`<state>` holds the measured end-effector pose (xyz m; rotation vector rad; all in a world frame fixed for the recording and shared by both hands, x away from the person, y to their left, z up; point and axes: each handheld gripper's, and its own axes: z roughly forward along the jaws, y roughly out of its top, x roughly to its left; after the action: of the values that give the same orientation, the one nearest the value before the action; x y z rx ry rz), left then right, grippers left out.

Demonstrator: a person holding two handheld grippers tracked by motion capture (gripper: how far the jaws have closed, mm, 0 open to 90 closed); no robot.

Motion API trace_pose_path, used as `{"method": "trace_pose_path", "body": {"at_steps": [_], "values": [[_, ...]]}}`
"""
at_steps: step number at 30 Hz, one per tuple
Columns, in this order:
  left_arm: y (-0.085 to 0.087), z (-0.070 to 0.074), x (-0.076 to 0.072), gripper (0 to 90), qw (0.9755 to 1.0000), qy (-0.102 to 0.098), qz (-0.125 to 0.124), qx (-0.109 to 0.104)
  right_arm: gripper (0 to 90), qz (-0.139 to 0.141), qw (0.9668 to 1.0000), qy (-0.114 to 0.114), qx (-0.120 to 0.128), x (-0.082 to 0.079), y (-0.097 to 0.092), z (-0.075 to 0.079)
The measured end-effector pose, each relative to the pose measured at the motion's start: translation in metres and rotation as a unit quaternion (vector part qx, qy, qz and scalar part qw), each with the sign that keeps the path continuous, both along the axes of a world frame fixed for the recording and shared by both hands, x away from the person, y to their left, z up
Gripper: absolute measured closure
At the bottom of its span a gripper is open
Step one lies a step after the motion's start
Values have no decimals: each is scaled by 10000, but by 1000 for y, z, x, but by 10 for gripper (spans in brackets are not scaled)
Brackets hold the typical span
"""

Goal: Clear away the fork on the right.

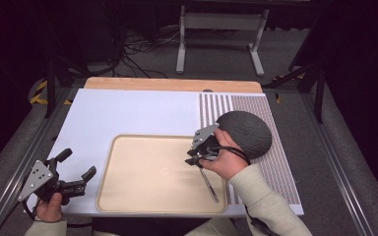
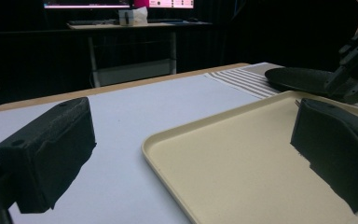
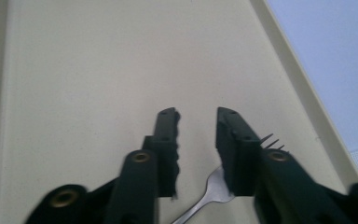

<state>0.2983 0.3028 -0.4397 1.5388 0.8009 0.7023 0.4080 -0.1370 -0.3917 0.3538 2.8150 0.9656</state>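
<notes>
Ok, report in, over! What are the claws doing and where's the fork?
Left claw open, off the tray's left edge. Right claw open over the fork, not gripping. Fork lies in tray. Nothing blocking.

No text, label, brand, number or sign can be read in any of the views. At the top of the left gripper view, lit monitor screens (image 2: 121,3) glow pink and white, but whatever is on them is too small and cut off to read. A pale box (image 2: 133,17) on the far desk below them shows no legible print. At the left edge of the high view, yellow-and-black hazard tape (image 1: 39,93) on the floor carries stripes only, no words.
</notes>
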Motion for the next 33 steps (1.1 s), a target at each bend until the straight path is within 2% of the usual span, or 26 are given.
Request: {"method": "trace_pose_path", "body": {"at_steps": [3, 10, 12, 19, 24, 33], "values": [[0, 0, 0, 4, 10000, 17, -2, 6, 897, 146, 9999, -67, -4, 2, 0, -2], [0, 0, 0, 3, 10000, 14, -5, 13, 899, 245, 9994, 25, -229, 9, 3, -14], [0, 0, 0, 3, 10000, 19, -10, 16, 899, 195, 9994, 98, -263, 12, 4, -21], [0, -1, 0, 3, 10000, 18, -4, 6, 899, 111, 9987, 133, -483, 18, 3, -35], [0, 0, 0, 3, 10000, 16, -3, 6, 899, 33, 9986, 192, -484, 20, 2, -40], [0, 0, 0, 3, 10000, 16, -2, 8, 900, 77, 9984, 223, -510, 20, 3, -43]]}}
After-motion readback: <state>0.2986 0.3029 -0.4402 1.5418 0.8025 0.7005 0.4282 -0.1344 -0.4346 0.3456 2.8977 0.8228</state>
